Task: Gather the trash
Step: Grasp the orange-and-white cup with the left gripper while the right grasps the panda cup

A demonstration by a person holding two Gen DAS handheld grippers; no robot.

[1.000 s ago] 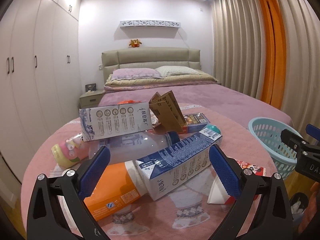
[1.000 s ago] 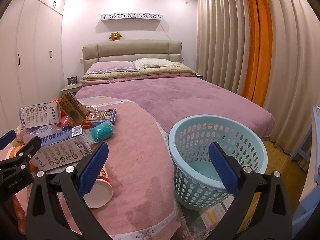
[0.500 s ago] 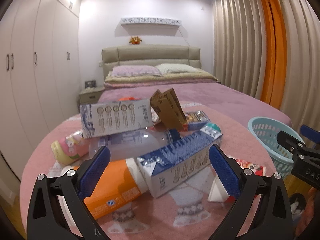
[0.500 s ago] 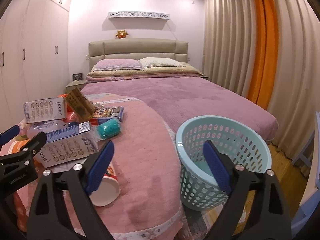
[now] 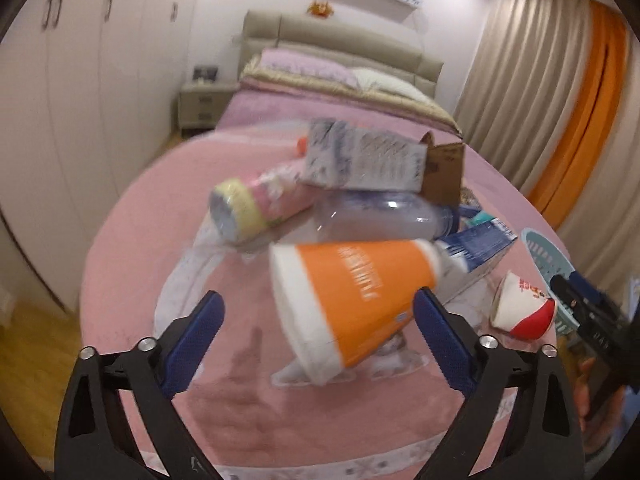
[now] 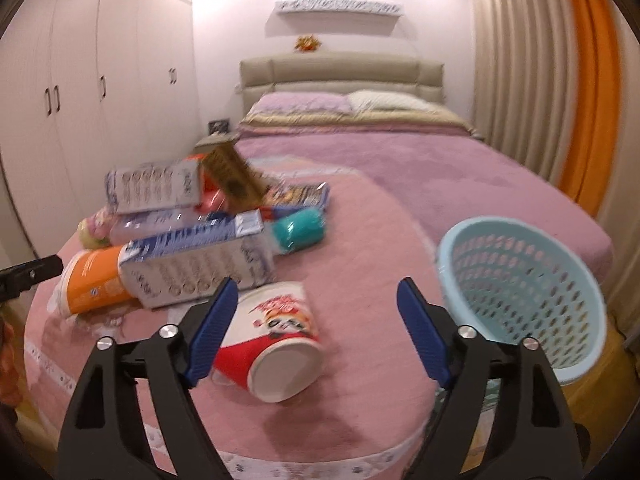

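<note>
Hovering over the pink cloth (image 6: 360, 264) of the round table, the right gripper (image 6: 312, 320) has its blue pads spread wide, with a red and white paper cup (image 6: 276, 340) lying on its side between them at lower centre, its mouth toward the camera; whether the left pad touches the cup I cannot tell. Nearby, the left gripper (image 5: 318, 328) is likewise spread and holds nothing, an orange and white tub (image 5: 344, 300) lying tipped just ahead of it.

Behind these, the rest of the trash is heaped at centre left of the right view: a blue and white carton (image 6: 200, 264) resting against the tub, a second carton (image 6: 154, 192) on top of a clear plastic bottle (image 5: 380, 218), a brown cardboard piece (image 6: 234, 176), a teal roll (image 6: 298, 226) and a pink and yellow bottle (image 5: 256, 208).

Open cloth runs along the near rim. Past the table's right edge stands a pale blue perforated basket (image 6: 520, 296), with nothing showing inside. Beyond lie the bed (image 6: 400, 152), white wardrobes (image 6: 80, 80) at left and beige and orange curtains (image 6: 560, 60) at right.
</note>
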